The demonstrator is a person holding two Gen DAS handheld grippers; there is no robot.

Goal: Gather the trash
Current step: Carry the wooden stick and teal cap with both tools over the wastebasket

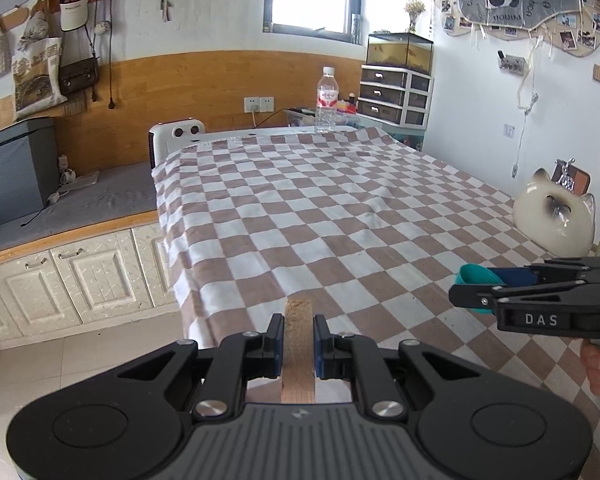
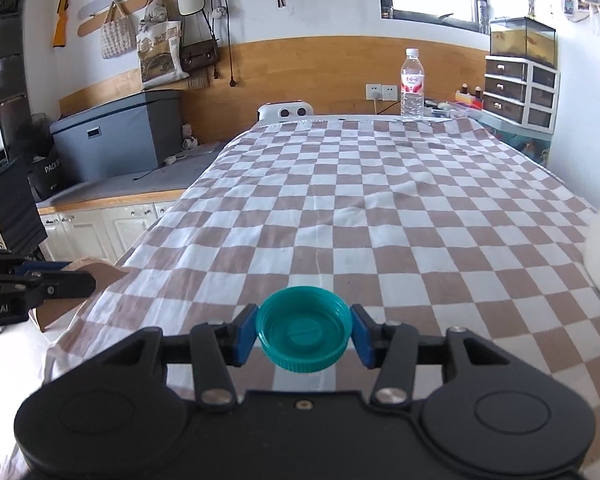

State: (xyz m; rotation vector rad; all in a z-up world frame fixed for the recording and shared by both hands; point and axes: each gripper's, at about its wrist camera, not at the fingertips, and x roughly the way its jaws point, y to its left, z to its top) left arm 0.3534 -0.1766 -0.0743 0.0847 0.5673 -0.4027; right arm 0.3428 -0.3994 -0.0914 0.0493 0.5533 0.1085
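The left gripper (image 1: 298,336) is holding a flat strip of brown cardboard (image 1: 299,344) edge-on, its jaws clamped tight against both faces, above the near left edge of the tabletop (image 1: 340,208), which a brown-and-white checkered cloth is covering. The right gripper (image 2: 305,334) is gripping a teal bottle cap (image 2: 303,334), open side up, its blue pads (image 2: 245,334) pressing on the ribbed rim, above the cloth. A water bottle (image 1: 327,100) is standing upright at the far edge.
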